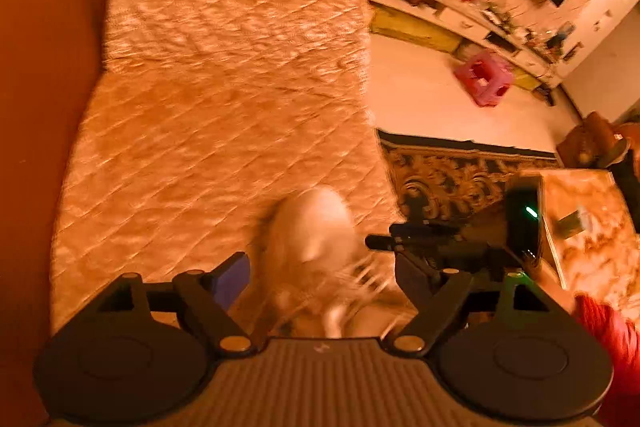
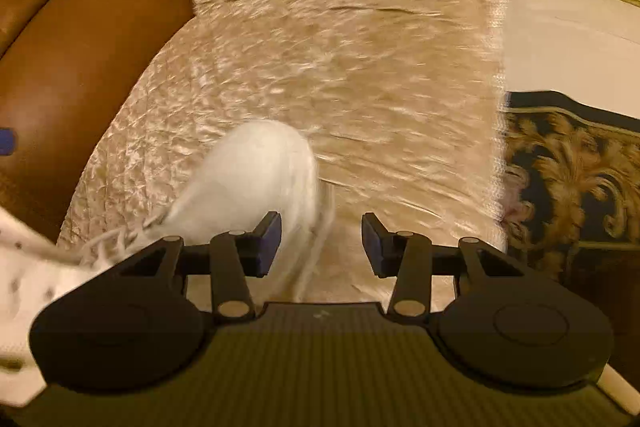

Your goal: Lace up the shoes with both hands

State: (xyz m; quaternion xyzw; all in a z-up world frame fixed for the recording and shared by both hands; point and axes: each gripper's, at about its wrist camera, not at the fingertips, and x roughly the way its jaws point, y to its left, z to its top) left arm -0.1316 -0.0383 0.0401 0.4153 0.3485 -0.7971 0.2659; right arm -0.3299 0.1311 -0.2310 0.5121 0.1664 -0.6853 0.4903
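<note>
A white shoe (image 2: 248, 179) lies on a quilted beige sofa cover (image 2: 360, 67), toe pointing away, its laces (image 1: 360, 275) loose — both views are motion-blurred. The left gripper (image 1: 320, 279) is spread wide around the shoe. The right gripper (image 2: 321, 241) is also parted and empty, just right of the shoe. Open cover stretches ahead; its right edge drops to a patterned rug (image 2: 568, 163).
</note>
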